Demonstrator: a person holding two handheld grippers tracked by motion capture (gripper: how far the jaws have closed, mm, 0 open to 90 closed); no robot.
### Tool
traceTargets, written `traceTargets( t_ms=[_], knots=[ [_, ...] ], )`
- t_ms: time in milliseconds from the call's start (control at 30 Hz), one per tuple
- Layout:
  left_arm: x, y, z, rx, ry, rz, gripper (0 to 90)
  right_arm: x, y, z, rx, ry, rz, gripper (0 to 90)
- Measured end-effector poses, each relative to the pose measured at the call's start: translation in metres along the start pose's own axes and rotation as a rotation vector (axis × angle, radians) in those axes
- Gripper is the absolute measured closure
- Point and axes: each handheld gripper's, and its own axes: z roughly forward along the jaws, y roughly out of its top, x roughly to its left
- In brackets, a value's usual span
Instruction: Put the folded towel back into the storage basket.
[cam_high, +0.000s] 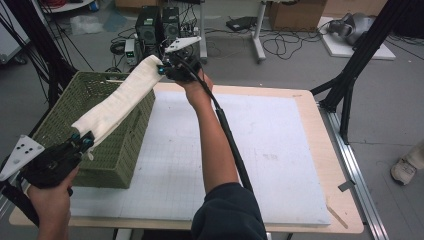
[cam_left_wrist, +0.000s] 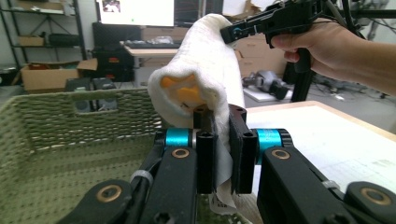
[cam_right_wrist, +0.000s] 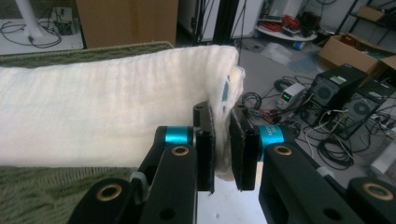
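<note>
A cream folded towel hangs stretched between my two grippers above a green woven basket. My left gripper at the lower left is shut on the towel's near end. My right gripper at the far end, above the basket's back corner, is shut on the other end. In the left gripper view the towel rises away toward the right gripper held by a hand. In the right gripper view the towel runs off to the left over the basket.
A white mat covers the wooden table to the right of the basket. Computer towers, cables and cardboard boxes lie on the floor beyond the table. A black tripod leg stands at the right.
</note>
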Motion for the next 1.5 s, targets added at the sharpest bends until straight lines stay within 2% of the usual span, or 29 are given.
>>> traceTargets(
  t_ms=[200,300,533,600,733,800,933,1033,1233,1267,1300,1333,1367,1400,1500],
  knots=[
    [0.011,-0.001,-0.008,-0.016,0.026,-0.024,82.9,0.007,0.011,0.017,-0.009,0.016,0.003,81.9],
    [0.015,-0.001,-0.012,-0.014,0.040,-0.016,82.9,0.010,0.017,0.026,-0.009,0.030,-0.001,81.9],
    [0.023,0.000,-0.022,-0.012,0.083,-0.005,82.9,0.017,0.018,0.049,-0.026,0.063,0.017,81.9],
    [0.026,-0.002,-0.023,-0.010,0.094,-0.011,82.9,0.019,0.020,0.055,-0.032,0.074,0.014,81.9],
    [0.032,-0.004,-0.027,0.003,0.123,-0.006,82.9,0.023,0.024,0.071,-0.041,0.093,0.019,81.9],
    [0.036,-0.006,-0.028,0.006,0.131,-0.016,82.9,0.025,0.026,0.080,-0.041,0.102,0.016,81.9],
    [0.039,-0.012,-0.023,0.037,0.136,-0.027,82.9,0.029,0.024,0.097,0.001,0.092,0.015,81.9],
    [0.041,-0.014,-0.023,0.057,0.159,-0.017,82.9,0.029,0.022,0.106,0.004,0.099,0.034,81.9],
    [0.049,-0.019,-0.024,0.089,0.186,-0.045,82.3,0.039,0.026,0.123,0.027,0.095,0.022,81.3],
    [0.050,-0.019,-0.024,0.101,0.195,-0.058,80.4,0.040,0.026,0.125,0.031,0.093,0.020,78.9],
    [0.052,-0.019,-0.023,0.109,0.212,-0.066,72.0,0.042,0.026,0.128,0.047,0.083,0.019,71.5],
    [0.053,-0.019,-0.023,0.112,0.238,-0.075,56.7,0.044,0.025,0.129,0.061,0.064,0.019,60.5],
    [0.053,-0.018,-0.023,0.104,0.258,-0.081,43.2,0.046,0.025,0.130,0.064,0.060,0.030,54.8],
    [0.053,-0.017,-0.025,0.088,0.267,-0.078,36.9,0.048,0.025,0.130,0.070,0.064,0.031,53.3],
    [0.049,-0.011,-0.027,0.087,0.277,-0.028,34.3,0.049,0.027,0.124,0.061,0.067,0.020,50.6]
  ],
)
